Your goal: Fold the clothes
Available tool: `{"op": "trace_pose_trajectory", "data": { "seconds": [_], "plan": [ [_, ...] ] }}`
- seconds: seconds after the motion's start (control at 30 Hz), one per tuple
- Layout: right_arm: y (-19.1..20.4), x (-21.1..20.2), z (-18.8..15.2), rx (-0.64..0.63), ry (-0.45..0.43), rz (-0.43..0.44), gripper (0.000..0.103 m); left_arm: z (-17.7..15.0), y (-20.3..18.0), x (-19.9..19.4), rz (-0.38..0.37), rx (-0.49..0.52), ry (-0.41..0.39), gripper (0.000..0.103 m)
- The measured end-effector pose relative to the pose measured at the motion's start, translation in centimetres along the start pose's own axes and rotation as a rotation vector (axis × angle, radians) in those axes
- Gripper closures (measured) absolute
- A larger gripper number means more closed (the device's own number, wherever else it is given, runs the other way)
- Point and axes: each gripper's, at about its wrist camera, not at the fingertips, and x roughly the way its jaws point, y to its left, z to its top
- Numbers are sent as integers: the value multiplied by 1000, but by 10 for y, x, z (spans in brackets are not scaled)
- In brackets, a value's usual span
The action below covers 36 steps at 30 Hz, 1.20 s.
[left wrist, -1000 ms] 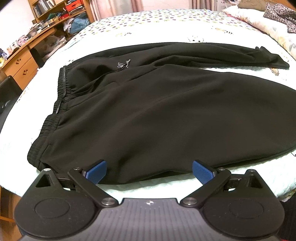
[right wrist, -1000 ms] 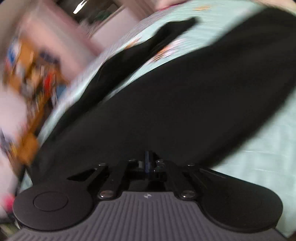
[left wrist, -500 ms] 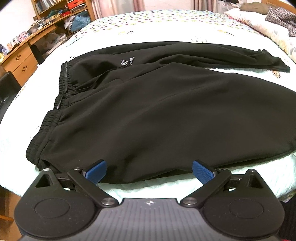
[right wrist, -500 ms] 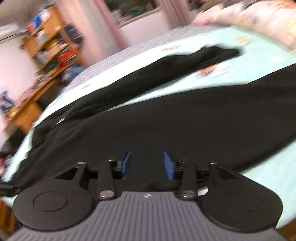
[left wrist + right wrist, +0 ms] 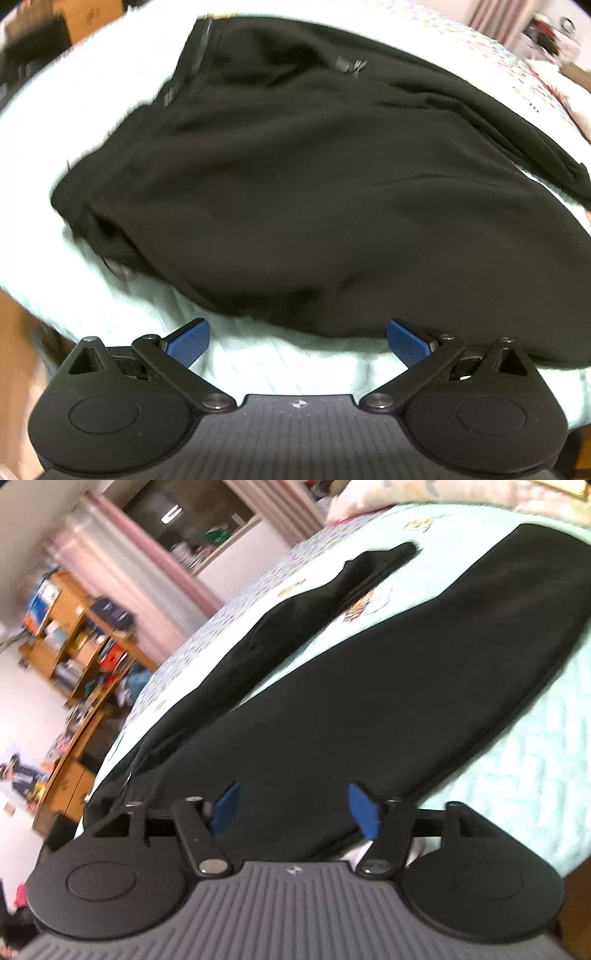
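Black trousers (image 5: 314, 192) lie spread, legs apart; both grippers, left (image 5: 297, 341) and right (image 5: 293, 810), gape empty at their near edge; pinch both layers.

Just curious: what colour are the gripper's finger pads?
Blue pads, seen best in the left wrist view.

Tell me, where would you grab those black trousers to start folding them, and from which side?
Probably the near leg's edge, from the bed's near side. The trousers lie flat with legs spread, and this leg's thin, slightly raised edge faces the open left gripper, so a pad could slide under. The right gripper, also open, could pinch the same edge further along.
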Motion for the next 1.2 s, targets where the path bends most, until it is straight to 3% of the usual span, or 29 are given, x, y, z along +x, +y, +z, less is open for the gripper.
{"op": "trace_pose_trajectory", "data": {
  "seconds": [0.03, 0.13, 0.27, 0.47, 0.6, 0.67, 0.77, 0.87, 0.93, 1.0, 1.2],
  "plan": [
    [-5, 8, -6, 9, 45, -12, 33, 0, 4, 2, -18, -19, 10, 1],
    [-11, 6, -15, -8, 27, -22, 37, -3, 16, 0, -43, -64, -10, 1],
    [11, -2, -18, -130, 60, -86, 36, -5, 38, -2, -106, -160, -36, 1],
    [41, -9, -19, -113, 8, 137, 35, -5, 50, 5, -223, -241, -16, 1],
    [58, 48, -11, -135, 91, 140, 29, -7, 44, 10, -311, -245, 8, 1],
    [46, 66, -19, -82, 157, 104, 29, -7, 45, 7, -333, -257, 3, 1],
    [49, 54, -20, -81, 163, 138, 29, -7, 54, 8, -398, -322, 17, 1],
    [39, 43, -22, 37, 174, 224, 29, -11, 52, 17, -483, -384, 69, 1],
    [34, 38, -24, 123, 204, 270, 29, -14, 44, 24, -506, -398, 91, 1],
    [38, 37, -28, 116, 218, 296, 29, -16, 35, 30, -520, -410, 105, 1],
    [51, 46, -43, 90, 268, 324, 29, -16, 21, 43, -539, -488, 33, 1]
  ]
}}
